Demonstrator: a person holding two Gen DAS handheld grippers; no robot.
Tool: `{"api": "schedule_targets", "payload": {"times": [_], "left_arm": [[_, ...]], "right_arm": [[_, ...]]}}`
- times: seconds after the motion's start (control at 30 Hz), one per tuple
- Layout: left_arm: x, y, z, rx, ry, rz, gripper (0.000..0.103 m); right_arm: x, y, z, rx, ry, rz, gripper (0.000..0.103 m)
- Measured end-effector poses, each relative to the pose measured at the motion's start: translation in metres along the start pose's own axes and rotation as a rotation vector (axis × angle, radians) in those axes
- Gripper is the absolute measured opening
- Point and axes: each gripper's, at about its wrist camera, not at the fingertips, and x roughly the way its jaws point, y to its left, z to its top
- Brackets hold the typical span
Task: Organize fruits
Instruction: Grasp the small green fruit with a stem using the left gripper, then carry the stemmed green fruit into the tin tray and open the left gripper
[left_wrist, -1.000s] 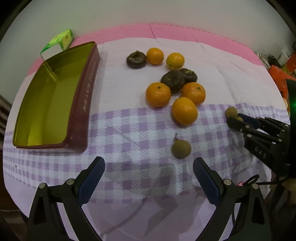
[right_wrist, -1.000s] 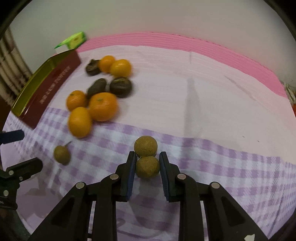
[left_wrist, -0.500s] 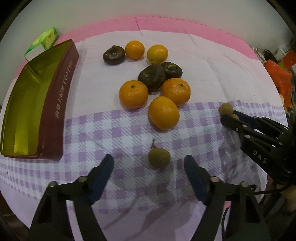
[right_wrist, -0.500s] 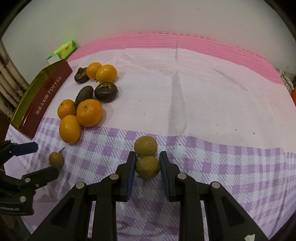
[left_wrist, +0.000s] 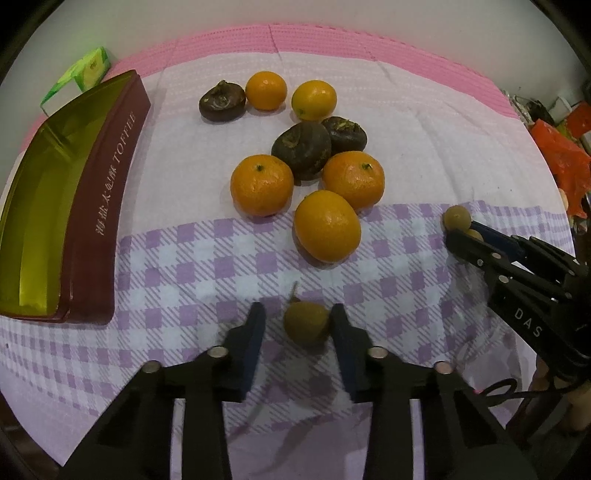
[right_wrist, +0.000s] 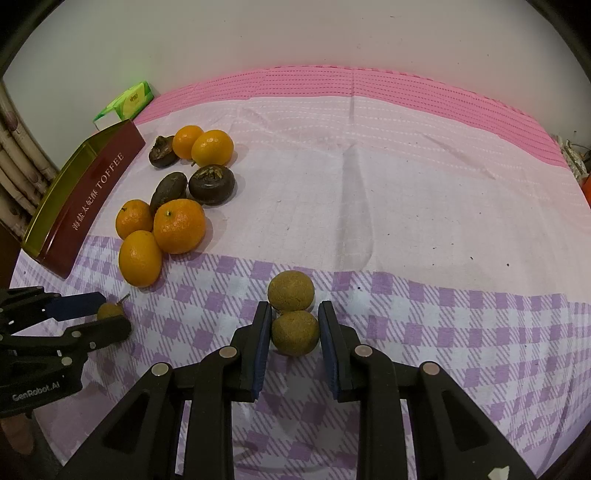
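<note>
My left gripper (left_wrist: 297, 325) is open around a small brown longan with a stem (left_wrist: 306, 326); its right pad touches the fruit, the left pad stands off. It also shows in the right wrist view (right_wrist: 107, 312). My right gripper (right_wrist: 293, 332) is shut on a longan (right_wrist: 295, 333) resting on the cloth, with a second longan (right_wrist: 291, 290) just beyond its tips. Several oranges (left_wrist: 327, 226) and three dark fruits (left_wrist: 301, 150) lie grouped mid-table. An empty toffee tin (left_wrist: 40, 206) stands at the left.
A green tissue pack (left_wrist: 86, 72) lies behind the tin. The table carries a pink and purple-checked cloth (right_wrist: 406, 184). Orange bags (left_wrist: 565, 162) sit beyond the right edge. A white wall is behind.
My left gripper has moved forward and its jaws have narrowed around the stemmed longan. My right gripper stays on its longan.
</note>
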Motion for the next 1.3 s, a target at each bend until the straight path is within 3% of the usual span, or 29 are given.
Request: {"api": "schedule_targets", "payload": {"times": [0.37, 0.63, 0.9, 1.1, 1.3], "left_arm": [[-0.007, 0.013, -0.007, -0.01, -0.013, -0.004, 0.027], [-0.042, 0.038, 0.004, -0.023, -0.097, 0.026, 0.027], [-0.071, 0.102, 0.023, -0.104, -0.165, 0.122, 0.027], [-0.068, 0.157, 0.022, -0.165, -0.157, 0.211, 0.027], [-0.057, 0.193, 0.015, -0.212, -0.126, 0.245, 0.027]], "right_arm": [[0.0, 0.0, 0.0, -0.001, 0.0, -0.001, 0.024], [0.001, 0.001, 0.0, -0.01, -0.001, -0.01, 0.024], [0.002, 0.004, 0.0, -0.021, 0.004, -0.03, 0.024], [0.002, 0.007, 0.002, -0.029, 0.008, -0.051, 0.025], [0.003, 0.011, 0.002, -0.032, 0.006, -0.072, 0.025]]}}
